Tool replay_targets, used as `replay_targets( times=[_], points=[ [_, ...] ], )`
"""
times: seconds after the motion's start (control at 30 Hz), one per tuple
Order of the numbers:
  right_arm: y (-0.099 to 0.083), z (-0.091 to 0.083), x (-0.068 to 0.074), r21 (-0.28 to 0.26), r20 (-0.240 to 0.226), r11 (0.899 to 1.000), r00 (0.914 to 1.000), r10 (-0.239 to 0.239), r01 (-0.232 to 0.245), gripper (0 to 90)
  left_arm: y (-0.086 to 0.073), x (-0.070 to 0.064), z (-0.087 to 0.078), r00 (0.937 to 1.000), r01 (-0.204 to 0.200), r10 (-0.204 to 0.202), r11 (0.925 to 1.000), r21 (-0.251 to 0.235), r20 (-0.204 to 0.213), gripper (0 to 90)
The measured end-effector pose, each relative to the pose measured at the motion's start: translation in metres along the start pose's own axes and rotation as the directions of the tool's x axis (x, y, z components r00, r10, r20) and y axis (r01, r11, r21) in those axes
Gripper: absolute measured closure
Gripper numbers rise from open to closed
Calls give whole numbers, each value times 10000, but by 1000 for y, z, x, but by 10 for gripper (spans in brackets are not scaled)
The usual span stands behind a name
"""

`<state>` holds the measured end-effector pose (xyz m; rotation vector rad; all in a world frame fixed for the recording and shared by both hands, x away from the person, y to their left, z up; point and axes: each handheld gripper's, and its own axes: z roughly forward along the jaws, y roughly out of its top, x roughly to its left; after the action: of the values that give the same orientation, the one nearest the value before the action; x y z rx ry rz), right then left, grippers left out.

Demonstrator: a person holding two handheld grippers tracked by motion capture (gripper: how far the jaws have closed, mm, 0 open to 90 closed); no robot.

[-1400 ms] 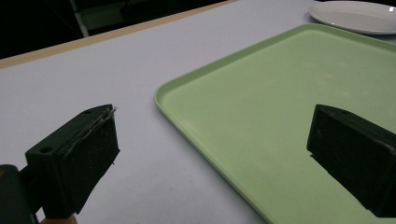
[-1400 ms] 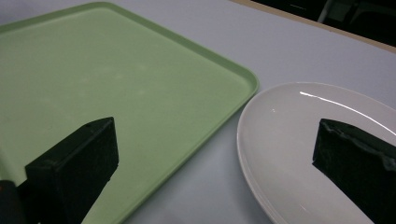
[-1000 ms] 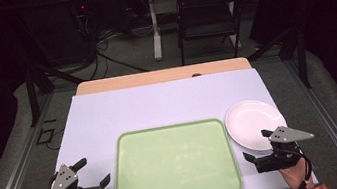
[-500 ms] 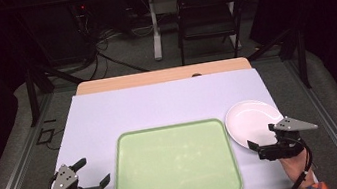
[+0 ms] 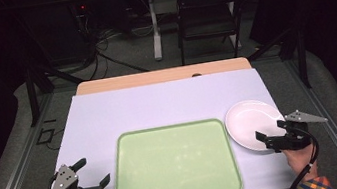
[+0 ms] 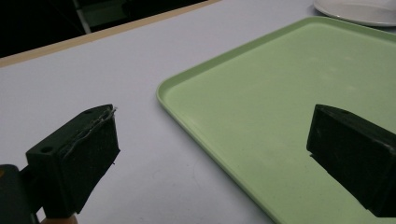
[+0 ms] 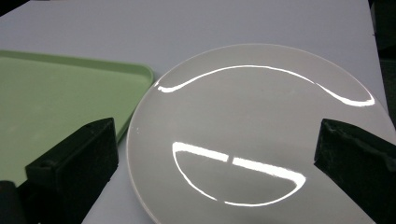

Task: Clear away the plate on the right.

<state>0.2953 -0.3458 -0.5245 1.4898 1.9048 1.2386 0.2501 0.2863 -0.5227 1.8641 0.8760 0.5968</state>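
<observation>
A pale green tray [image 5: 175,167] lies empty at the front middle of the table. To its right sits a white plate [image 5: 251,120], also empty. My right gripper [image 5: 269,131] is open at the plate's near edge, one jaw over the rim. In the right gripper view the plate [image 7: 261,130] spreads between the wide-apart jaws of that gripper [image 7: 215,158], with the tray's corner [image 7: 56,93] at the left. My left gripper [image 5: 93,171] rests open just left of the tray. In the left gripper view this gripper [image 6: 210,154] straddles the tray's rim [image 6: 187,109], holding nothing.
The table top [image 5: 158,106] is pale lavender, with a wooden strip [image 5: 161,76] along its far edge. Beyond it stand a black chair [image 5: 207,13] and a desk leg [image 5: 153,26] on a dark floor with cables. The plate [image 6: 359,9] shows far off.
My right gripper has moved forward and slightly right, up to the plate's near edge. The left gripper, tray and plate have stayed put.
</observation>
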Motion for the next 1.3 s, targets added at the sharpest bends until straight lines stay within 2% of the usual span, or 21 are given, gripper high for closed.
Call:
replay_targets(
  times=[0.07,0.1,0.23,0.33,0.43,0.6,0.63,0.67,0.73,0.8,0.83,0.9,0.93,1.0,1.03,1.07,1.1,1.13,1.17,1.27,1.3],
  points=[
    [-1,1,-6,102,79,9992,9992,380,-381,0,0,0,0,10000,-14,14,10000,5,12,18],
    [-2,1,-12,97,125,9970,9970,762,-763,0,0,0,0,10000,-20,20,10000,0,18,18],
    [-3,1,-19,53,206,9934,9932,1148,-1149,0,0,0,0,10000,20,-20,10000,-72,14,16],
    [-4,0,-29,-30,102,9836,9835,1805,-1805,0,0,0,-1,10000,43,-43,10000,-83,-1,16],
    [-4,1,-32,-57,151,9800,9799,1990,-1989,0,0,0,0,10000,48,-48,10000,-45,17,16],
    [-8,1,-45,-49,320,9642,9637,2650,-2650,0,0,0,1,10000,-8,8,10000,-24,29,16],
    [-8,1,-45,-49,320,9642,9637,2650,-2650,0,0,0,1,10000,-8,8,10000,-24,29,16],
    [-10,0,-49,-106,405,9544,9535,2986,-2984,14,0,0,1,10000,-5,5,10000,-16,45,16],
    [-10,0,-51,-138,413,9512,9503,3086,-3083,23,0,0,1,10000,-17,17,10000,-12,36,16],
    [-13,0,-56,-113,534,9384,9370,3453,-3452,82,0,0,1,10000,-13,13,10000,-8,55,16],
    [-13,0,-57,-111,608,9353,9334,3537,-3537,106,0,0,1,10000,-10,10,10000,-1,59,16],
    [-14,0,-58,-133,605,9329,9310,3600,-3599,135,0,0,1,10000,-14,14,10000,5,56,17],
    [-15,1,-60,-66,750,9227,9199,3848,-3854,160,0,0,1,10000,-40,39,10000,19,63,17],
    [-16,1,-61,-108,700,9197,9172,3921,-3924,169,0,0,1,9999,-37,37,10000,18,97,17],
    [-17,1,-64,-168,715,9095,9068,4154,-4153,208,0,0,1,9999,-36,36,10000,0,128,17],
    [-17,1,-64,-168,715,9095,9068,4154,-4153,208,0,0,1,9999,-30,30,10000,-14,141,17],
    [-18,0,-65,-228,761,9027,8996,4300,-4296,223,0,0,1,9999,-37,36,10000,17,139,18],
    [-19,0,-67,-276,714,8882,8854,4593,-4585,247,0,0,2,9999,-3,3,10000,43,159,18],
    [-19,0,-67,-276,714,8882,8854,4593,-4585,247,0,0,2,9999,-3,3,10000,43,159,19],
    [-21,1,-70,-319,903,8721,8676,4891,-4883,306,0,0,2,9999,17,-17,10000,30,148,21],
    [-21,1,-70,-319,903,8721,8676,4891,-4883,306,0,0,2,9999,18,-19,10000,40,139,21]
  ],
)
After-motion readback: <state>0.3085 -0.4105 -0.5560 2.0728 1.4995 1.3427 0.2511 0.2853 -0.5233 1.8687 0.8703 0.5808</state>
